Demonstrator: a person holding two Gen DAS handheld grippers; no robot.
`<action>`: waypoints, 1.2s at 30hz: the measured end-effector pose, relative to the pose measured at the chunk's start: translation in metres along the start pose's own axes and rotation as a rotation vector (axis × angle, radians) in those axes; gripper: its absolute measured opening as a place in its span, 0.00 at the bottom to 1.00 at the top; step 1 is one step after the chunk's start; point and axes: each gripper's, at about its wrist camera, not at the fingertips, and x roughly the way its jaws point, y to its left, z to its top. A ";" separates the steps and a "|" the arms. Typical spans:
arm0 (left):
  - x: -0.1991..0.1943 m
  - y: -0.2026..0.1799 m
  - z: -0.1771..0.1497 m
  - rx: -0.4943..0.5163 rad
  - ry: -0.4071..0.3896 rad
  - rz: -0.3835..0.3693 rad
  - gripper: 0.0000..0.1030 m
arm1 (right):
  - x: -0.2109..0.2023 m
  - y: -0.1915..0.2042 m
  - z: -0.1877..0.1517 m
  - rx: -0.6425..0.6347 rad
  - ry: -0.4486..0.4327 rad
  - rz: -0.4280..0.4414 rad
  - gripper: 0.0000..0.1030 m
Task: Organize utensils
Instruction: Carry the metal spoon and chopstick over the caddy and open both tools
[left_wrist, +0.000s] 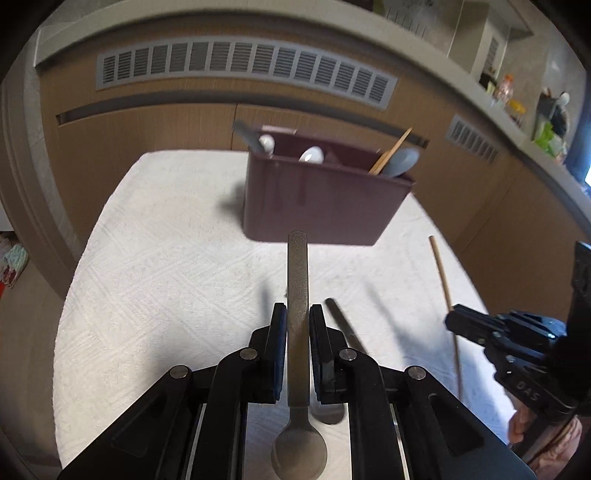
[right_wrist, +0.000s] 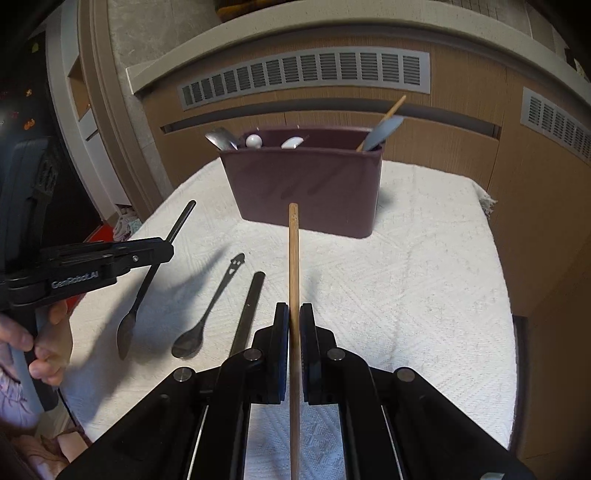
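My left gripper (left_wrist: 297, 314) is shut on a dull metal spoon (left_wrist: 297, 280), handle pointing forward and bowl near the camera, held above the cloth. My right gripper (right_wrist: 294, 314) is shut on a wooden chopstick (right_wrist: 293, 258) that points toward the maroon utensil holder (right_wrist: 306, 184). The holder (left_wrist: 321, 199) stands at the far side of the white cloth and holds spoons, a chopstick and a grey-blue utensil. In the right wrist view the left gripper (right_wrist: 166, 249) holds its spoon (right_wrist: 146, 280) at the left. In the left wrist view the right gripper (left_wrist: 452, 323) shows at the right with the chopstick (left_wrist: 445, 284).
A dark spoon with a cut-out handle (right_wrist: 212, 310) and a dark flat stick (right_wrist: 247, 314) lie on the white cloth (right_wrist: 406, 295), left of my right gripper. The stick also shows in the left wrist view (left_wrist: 343, 325). Wooden cabinet fronts with vents (left_wrist: 243, 66) stand behind the table.
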 end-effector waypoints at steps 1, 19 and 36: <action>-0.005 -0.002 0.001 -0.008 -0.009 -0.014 0.12 | -0.004 0.003 0.001 -0.003 -0.011 -0.002 0.04; -0.055 -0.021 0.003 0.015 -0.112 -0.057 0.12 | -0.046 0.010 0.010 0.010 -0.109 -0.018 0.04; -0.092 -0.040 0.038 0.061 -0.359 -0.037 0.12 | -0.083 0.015 0.044 -0.025 -0.229 -0.022 0.04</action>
